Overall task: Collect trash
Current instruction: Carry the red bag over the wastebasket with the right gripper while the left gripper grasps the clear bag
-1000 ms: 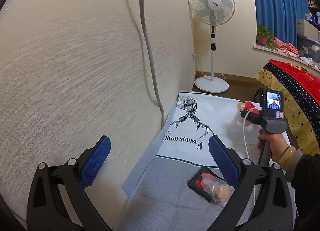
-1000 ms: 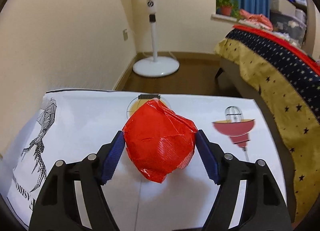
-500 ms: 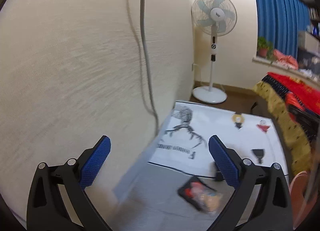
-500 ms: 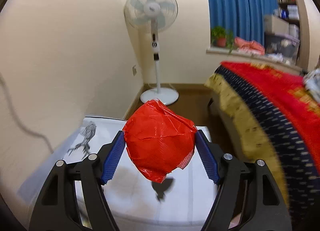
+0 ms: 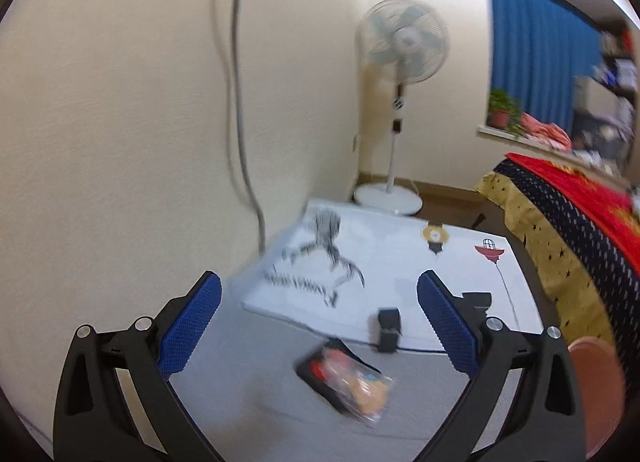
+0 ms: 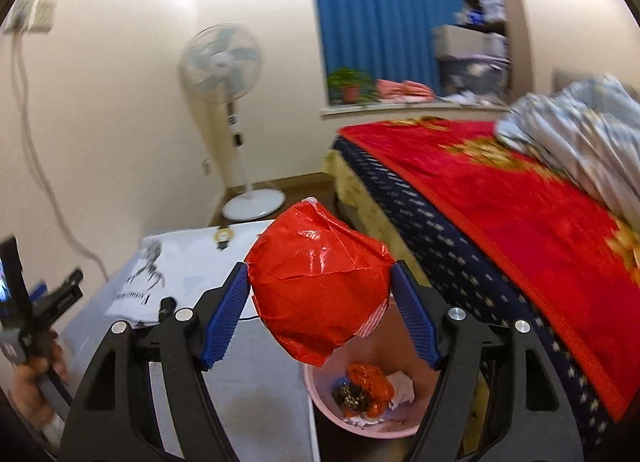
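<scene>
right wrist view: the right gripper [image 6: 320, 294] clamps a crumpled red wrapper [image 6: 318, 282] between its two blue pads, one pad pressed to each side of the ball. the wrapper hangs in the air above a pink bin [image 6: 320, 406] that stands on the floor between the table [image 6: 256, 394] and the bed [image 6: 500, 222]. inside the bin lie an orange-red wrapper, a dark clump and some white paper. at the left edge a hand [image 6: 28, 378] grips the handle of the left gripper [image 6: 56, 294], seen from the side; its jaws cannot be read from here.

left wrist view (blurred): the left gripper [image 5: 318, 322] has its jaws spread wide, with nothing between the blue pads. it points over the grey table [image 5: 240, 382]. on the table, below and between the fingers, lies a black tray [image 5: 316, 362] with a clear packet [image 5: 368, 386] of orange and red contents partly over it. beyond it sits a small black object [image 5: 389, 329] at the near edge of a white printed cloth [image 5: 380, 262], which covers the far part of the table. the rim of the pink bin [image 5: 592, 378] shows at the lower right, just beside the table.

background, both views: a white standing fan [image 5: 402, 102] in the corner, a blue curtain [image 6: 380, 26], a potted plant [image 6: 350, 84] on the sill
</scene>
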A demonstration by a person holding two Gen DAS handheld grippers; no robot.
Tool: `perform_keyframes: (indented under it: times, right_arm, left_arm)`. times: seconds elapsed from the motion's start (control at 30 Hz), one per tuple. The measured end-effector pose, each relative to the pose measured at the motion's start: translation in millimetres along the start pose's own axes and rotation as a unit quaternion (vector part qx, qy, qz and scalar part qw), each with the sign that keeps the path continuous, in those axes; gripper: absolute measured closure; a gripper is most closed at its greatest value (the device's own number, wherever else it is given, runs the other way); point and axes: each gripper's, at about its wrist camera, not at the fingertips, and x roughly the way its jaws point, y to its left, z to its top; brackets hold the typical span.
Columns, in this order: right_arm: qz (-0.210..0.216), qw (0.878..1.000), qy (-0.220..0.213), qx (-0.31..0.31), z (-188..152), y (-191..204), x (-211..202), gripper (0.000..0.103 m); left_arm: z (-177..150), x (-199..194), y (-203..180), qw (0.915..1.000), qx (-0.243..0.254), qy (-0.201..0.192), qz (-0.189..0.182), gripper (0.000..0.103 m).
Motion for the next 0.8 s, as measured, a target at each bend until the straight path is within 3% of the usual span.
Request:
perform_keyframes:
  times: [0.13, 0.33, 0.43, 0.73, 0.8]
  right_arm:
    - [-0.022, 0.999, 0.005, -0.032, -7, -19, 10, 0.031]
    - [-0.026, 0.997, 0.070, -0.018, -18, -48, 33, 0.031]
    - [-0.027, 0.996, 0.076, -0.027, -19, -52, 35, 0.031]
    - [-0.014, 0.994, 0.083, -0.072, -26, -32, 43, 0.031]
    - [-0.013, 0.993, 0.083, -0.081, -28, -29, 44, 0.031]
  left_arm:
    - [-26, 26, -1, 0.9983, -0.042, 0.041, 0.002, 0.008]
    - [-71, 60, -3, 0.9977, 0.007, 0.068, -0.004, 0.015]
    - [-74, 73, -1, 0.9964, 0.005, 0.080, -0.028, 0.027]
    - [-86, 105, -1, 0.9924, 0.004, 0.113, -0.050, 0.060]
    - [-85, 106, 1, 0.9925, -0.003, 0.108, -0.058, 0.078]
